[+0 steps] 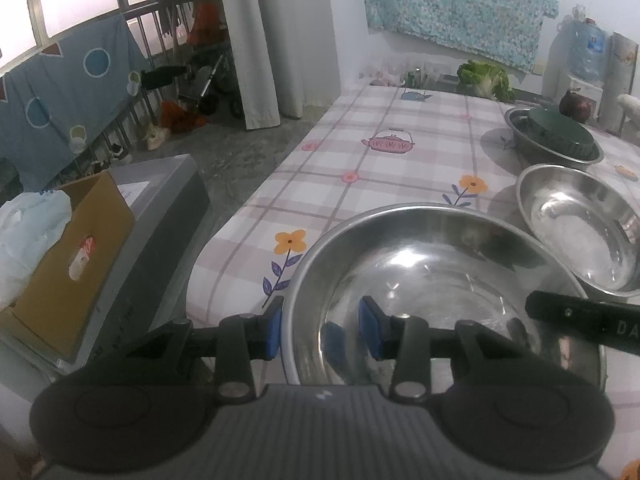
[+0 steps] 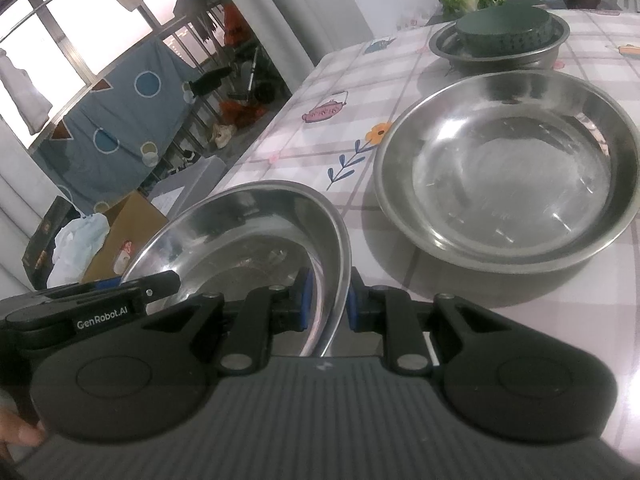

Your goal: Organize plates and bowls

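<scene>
Checked oilcloth with teapots and orange flowers covered the tabletop (image 1: 360,168), and beyond its far end a balcony rail hung with laundry let in the daylight. I had both tongs on one steel bowl (image 2: 256,240), the nearest to me, lifted and tipped on its edge. My right tongs (image 2: 326,300) were nearly shut, their blue pads pinching the bowl's rim on its right side. My left tongs (image 1: 320,328) straddled the opposite rim, one pad outside the wall and one inside; they stood partly open, and I could not tell whether the pads actually pressed the metal.

I judged that a grip on both sides kept the wide, slippery bowl from swinging. Just to the right sat a second steel bowl (image 2: 508,168), flat on the cloth and empty, which looked like the natural place to nest mine. Farther back, a third metal basin (image 2: 500,52) held a dark green ridged dish (image 2: 508,26) upside down, with a leafy cabbage (image 1: 484,76) and a red onion (image 1: 576,106) at the far edge. Off the left side, a cardboard box (image 1: 76,264) rested on a grey case.
</scene>
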